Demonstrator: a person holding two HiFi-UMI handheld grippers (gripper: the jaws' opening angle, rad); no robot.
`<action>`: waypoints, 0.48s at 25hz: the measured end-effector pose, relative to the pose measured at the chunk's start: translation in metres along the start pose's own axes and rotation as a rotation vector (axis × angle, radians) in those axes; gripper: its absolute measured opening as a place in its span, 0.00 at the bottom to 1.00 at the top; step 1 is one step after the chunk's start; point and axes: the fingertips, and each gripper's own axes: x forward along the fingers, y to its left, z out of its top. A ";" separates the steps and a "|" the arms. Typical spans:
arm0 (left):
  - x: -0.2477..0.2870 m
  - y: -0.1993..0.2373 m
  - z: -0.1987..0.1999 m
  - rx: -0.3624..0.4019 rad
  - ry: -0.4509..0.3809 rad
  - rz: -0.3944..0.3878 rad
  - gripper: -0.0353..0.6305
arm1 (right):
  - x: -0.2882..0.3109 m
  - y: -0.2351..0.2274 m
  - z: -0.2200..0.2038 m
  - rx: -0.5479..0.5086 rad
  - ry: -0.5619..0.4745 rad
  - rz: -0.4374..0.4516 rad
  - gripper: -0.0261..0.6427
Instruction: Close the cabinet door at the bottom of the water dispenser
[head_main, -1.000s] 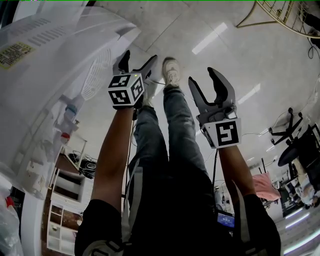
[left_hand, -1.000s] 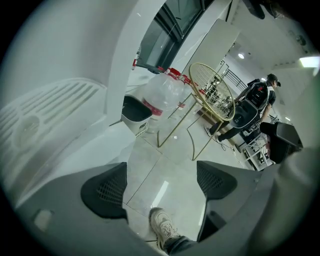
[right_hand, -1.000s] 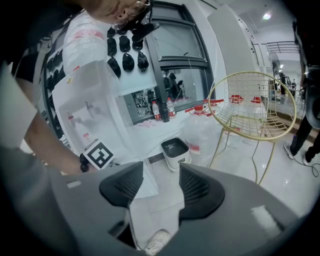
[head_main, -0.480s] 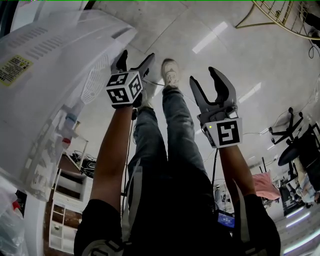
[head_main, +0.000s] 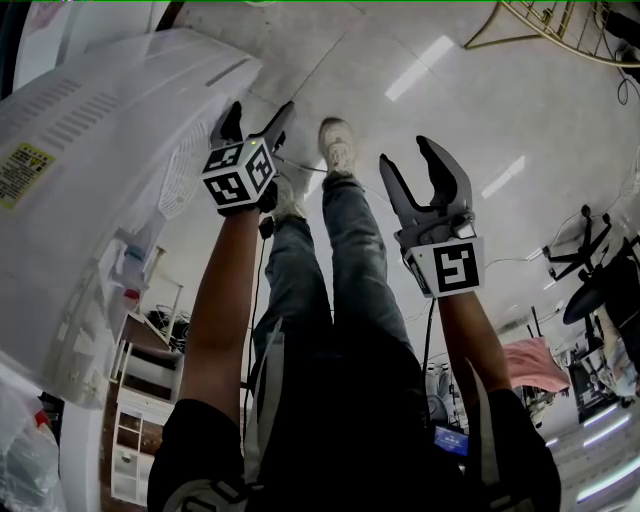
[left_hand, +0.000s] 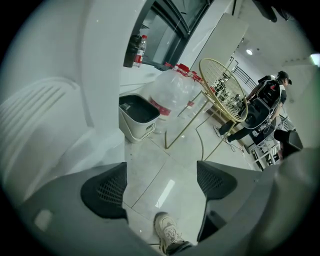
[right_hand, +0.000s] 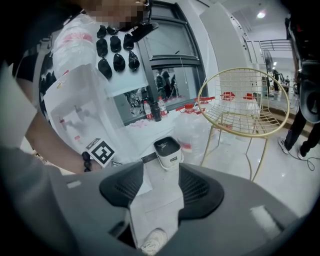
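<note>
The white water dispenser (head_main: 110, 150) fills the left of the head view, with vent slits and a yellow label on its casing. I cannot make out its bottom cabinet door as a separate part. My left gripper (head_main: 257, 115) stands open right beside the dispenser's edge, nothing between its jaws. In the left gripper view the left gripper (left_hand: 160, 182) frames bare floor, with the dispenser's white casing (left_hand: 50, 130) close on the left. My right gripper (head_main: 410, 165) hangs open and empty over the floor, apart from the dispenser. The right gripper (right_hand: 160, 187) shows only floor between its pads.
A small white bin (left_hand: 136, 116) and a large water jug (left_hand: 172, 92) stand on the floor past the dispenser. A gold wire chair (left_hand: 222, 90) is beside them, and a person (left_hand: 265, 107) stands farther off. My own legs and shoe (head_main: 338, 145) lie between the grippers.
My left gripper has shifted up and to the left in the head view, closer to the dispenser's edge. The right gripper has barely moved. Both stay open.
</note>
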 end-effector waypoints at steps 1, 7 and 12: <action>0.001 0.001 0.002 0.001 -0.001 0.003 0.73 | 0.000 -0.001 0.000 0.003 0.000 -0.003 0.37; 0.002 -0.009 0.009 0.030 -0.003 -0.024 0.73 | -0.006 -0.005 0.001 0.014 -0.017 -0.029 0.37; -0.008 -0.043 0.020 0.117 -0.019 -0.092 0.73 | -0.023 -0.001 0.012 0.014 -0.051 -0.063 0.37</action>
